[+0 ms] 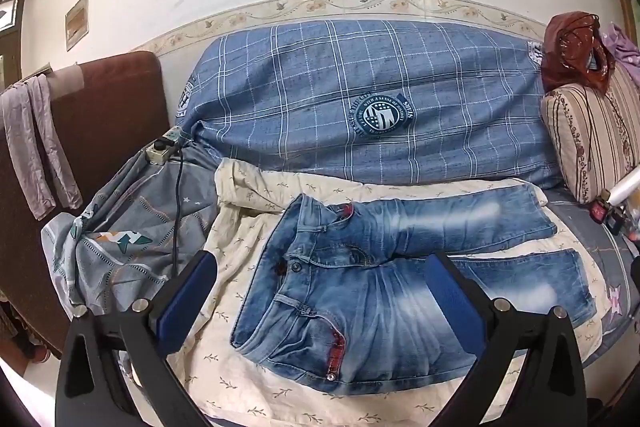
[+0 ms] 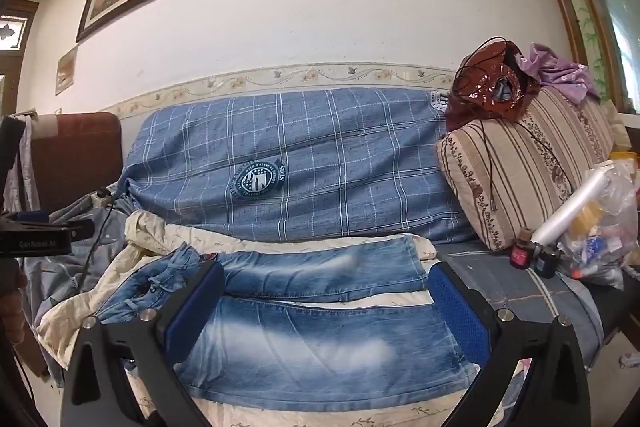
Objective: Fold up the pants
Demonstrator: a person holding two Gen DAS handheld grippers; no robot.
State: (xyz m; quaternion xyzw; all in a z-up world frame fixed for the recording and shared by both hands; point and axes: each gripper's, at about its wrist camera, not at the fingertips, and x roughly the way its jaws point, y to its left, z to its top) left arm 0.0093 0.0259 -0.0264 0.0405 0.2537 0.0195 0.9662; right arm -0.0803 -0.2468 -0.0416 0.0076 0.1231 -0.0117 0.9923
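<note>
Faded blue jeans (image 1: pixel 380 287) lie spread flat on a cream floral sheet (image 1: pixel 240 367) on a sofa, waist to the left, both legs running to the right. My left gripper (image 1: pixel 320 295) is open and empty, hovering over the waist and hip. My right gripper (image 2: pixel 326 311) is open and empty, hovering above the near leg of the jeans (image 2: pixel 320 343). The far leg (image 2: pixel 328 271) lies parallel behind it. The left gripper's body (image 2: pixel 36 231) shows at the left edge of the right wrist view.
A blue plaid cover (image 1: pixel 360 99) drapes the sofa back. A striped cushion (image 2: pixel 520 179) with a brown bag (image 2: pixel 488 87) sits at the right, beside bottles and a plastic bag (image 2: pixel 600 239). A power strip with cord (image 1: pixel 164 147) and grey bedding (image 1: pixel 132 239) lie at the left.
</note>
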